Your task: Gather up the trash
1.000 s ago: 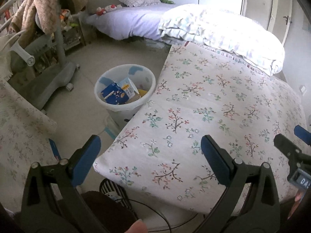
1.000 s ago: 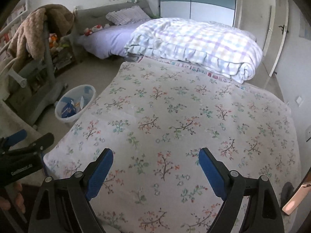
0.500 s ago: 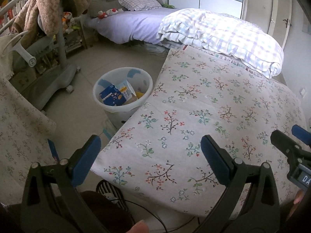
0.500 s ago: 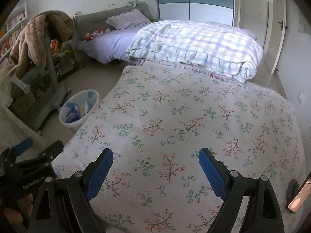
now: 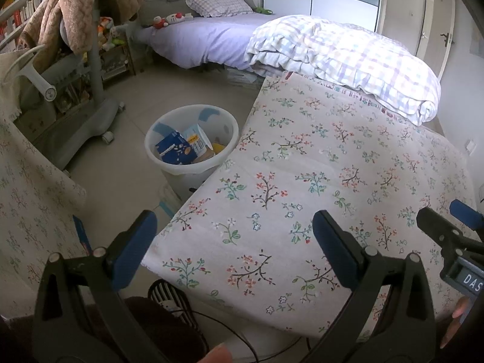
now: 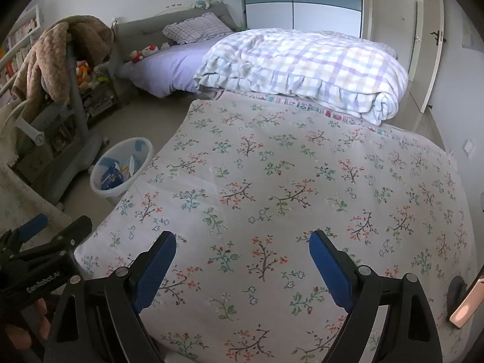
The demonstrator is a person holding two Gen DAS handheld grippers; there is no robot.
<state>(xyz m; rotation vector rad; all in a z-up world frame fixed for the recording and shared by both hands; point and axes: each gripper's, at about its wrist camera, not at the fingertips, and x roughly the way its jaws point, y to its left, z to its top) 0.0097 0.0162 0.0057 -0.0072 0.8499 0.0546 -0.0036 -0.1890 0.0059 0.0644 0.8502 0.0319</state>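
Note:
A white trash bin (image 5: 193,139) stands on the floor beside the floral-sheet bed (image 5: 348,175). It holds a blue box (image 5: 174,151) and other packaging. It also shows in the right wrist view (image 6: 121,166). My left gripper (image 5: 234,233) is open and empty, held above the bed's near left corner. My right gripper (image 6: 242,257) is open and empty above the bed's near edge. No loose trash shows on the sheet. Each gripper sees the other at its frame edge.
A folded plaid quilt (image 6: 302,69) lies at the bed's far end. A second bed with a lilac sheet (image 5: 205,39) stands behind. A grey chair with a brown blanket (image 5: 75,30) stands left of the bin. A dark small object (image 6: 455,290) lies at the sheet's right edge.
Both grippers have pulled back and tilted up a little, so the room's far wall shows more. Both stay open and empty.

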